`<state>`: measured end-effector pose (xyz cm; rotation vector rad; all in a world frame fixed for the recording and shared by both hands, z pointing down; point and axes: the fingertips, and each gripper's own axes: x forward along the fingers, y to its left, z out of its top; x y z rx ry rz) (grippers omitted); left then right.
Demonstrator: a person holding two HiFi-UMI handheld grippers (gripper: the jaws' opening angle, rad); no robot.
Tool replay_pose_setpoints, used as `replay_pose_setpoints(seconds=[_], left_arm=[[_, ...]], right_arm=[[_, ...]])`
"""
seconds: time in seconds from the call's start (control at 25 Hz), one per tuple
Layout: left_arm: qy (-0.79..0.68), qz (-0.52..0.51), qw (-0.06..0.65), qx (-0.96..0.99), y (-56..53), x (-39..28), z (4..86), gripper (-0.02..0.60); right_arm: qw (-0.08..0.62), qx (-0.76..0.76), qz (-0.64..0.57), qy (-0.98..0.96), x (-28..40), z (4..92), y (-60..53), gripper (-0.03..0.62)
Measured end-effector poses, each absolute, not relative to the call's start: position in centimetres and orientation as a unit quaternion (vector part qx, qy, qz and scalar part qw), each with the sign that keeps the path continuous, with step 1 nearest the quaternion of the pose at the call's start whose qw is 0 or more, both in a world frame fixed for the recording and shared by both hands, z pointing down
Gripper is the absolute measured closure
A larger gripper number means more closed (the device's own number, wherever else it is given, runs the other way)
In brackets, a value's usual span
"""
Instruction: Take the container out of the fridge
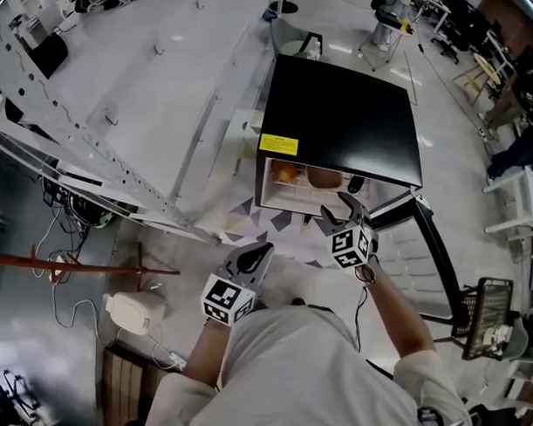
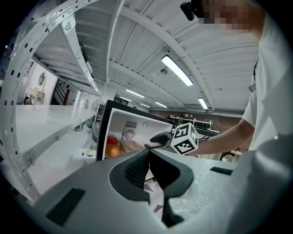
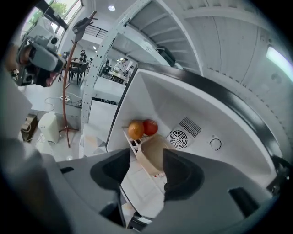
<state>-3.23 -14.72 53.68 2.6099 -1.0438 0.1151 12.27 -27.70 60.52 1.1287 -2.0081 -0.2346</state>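
While standing over the small black fridge (image 1: 340, 114), holds the right claw (image 1: 339, 210) just before its open front, jaws spread, nothing pinched. Carries the left claw (image 1: 256, 255) lower and nearer the body, jaws pressed together on nothing, well back from the fridge. Has the door (image 1: 433, 248) swung wide to the right, above the pale floor (image 1: 166, 91). Seen along the right claw's jaws: tan container (image 3: 153, 153) framed in the gap between them, yet untouched and farther in. Sits inside the fridge on the white shelf (image 3: 129, 137), not yet taken out. Shares that shelf with an orange fruit (image 3: 136, 130) and a red fruit (image 3: 150, 127), both just beside the container on its left. Behind, on the white back wall, a round vent (image 3: 178, 137).
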Motion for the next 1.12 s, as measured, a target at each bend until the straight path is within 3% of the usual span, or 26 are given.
replay_pose_setpoints(seconds=[0.28, 0.8, 1.12], left_arm=[[-0.369, 0.044, 0.166, 0.914, -15.1, -4.4, 54.1, 0.577], [-0.385, 0.048, 0.177, 0.904, -15.3, -7.4, 55.1, 0.577], [-0.387, 0.056, 0.186, 0.901, -15.4, -8.7, 55.7, 0.577]], right_arm=[[0.474, 0.416, -0.132, -0.765, 10.9, 65.4, -31.0, 0.266], [0.558, 0.419, -0.18, -0.693, 11.6, 70.7, -35.3, 0.191], [0.585, 0.41, -0.194, -0.672, 11.9, 72.1, -36.6, 0.195]])
